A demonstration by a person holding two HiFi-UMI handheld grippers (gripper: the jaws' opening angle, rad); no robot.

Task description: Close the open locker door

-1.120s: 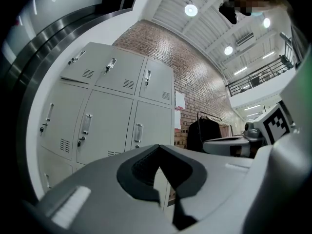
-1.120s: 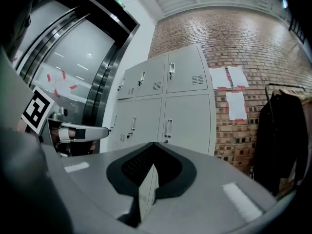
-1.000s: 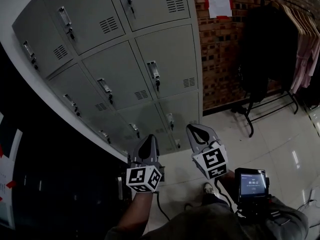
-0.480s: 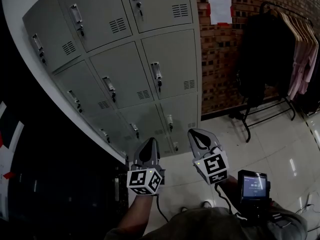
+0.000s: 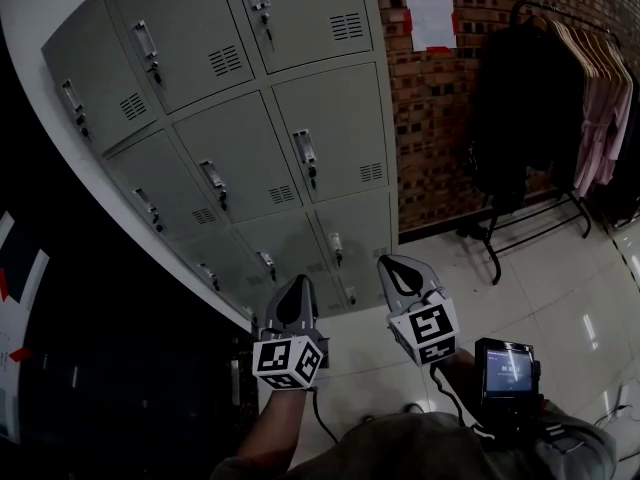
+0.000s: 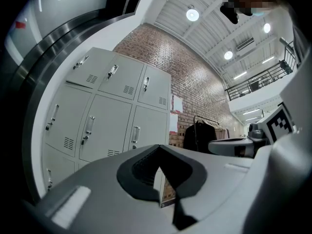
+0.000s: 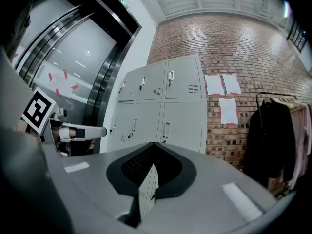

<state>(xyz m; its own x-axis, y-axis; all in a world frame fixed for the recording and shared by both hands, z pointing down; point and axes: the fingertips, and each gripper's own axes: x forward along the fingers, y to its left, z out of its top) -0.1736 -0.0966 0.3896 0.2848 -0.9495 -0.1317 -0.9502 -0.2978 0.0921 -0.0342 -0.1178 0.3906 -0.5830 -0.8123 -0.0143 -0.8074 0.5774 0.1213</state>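
Note:
A bank of grey metal lockers (image 5: 260, 118) stands against the brick wall, and every door I can see lies flush with its frame. My left gripper (image 5: 293, 286) and right gripper (image 5: 392, 265) are held side by side low in the head view. They point toward the bottom row of lockers and stand well short of them. Both are shut with nothing between the jaws. In the left gripper view the closed left gripper (image 6: 160, 179) faces the lockers (image 6: 112, 111). In the right gripper view the right gripper (image 7: 146, 179) faces the same lockers (image 7: 170, 106).
A clothes rack (image 5: 560, 98) with dark and pink garments stands to the right of the lockers. Paper notices (image 5: 432, 13) hang on the brick wall. A white curved wall edge (image 5: 60, 168) and dark glass lie to the left. A small screen device (image 5: 507, 368) sits by my right arm above the glossy tiled floor.
The head view has shifted slightly, so the lockers sit a little differently in frame. Both grippers have stayed shut and have hardly moved.

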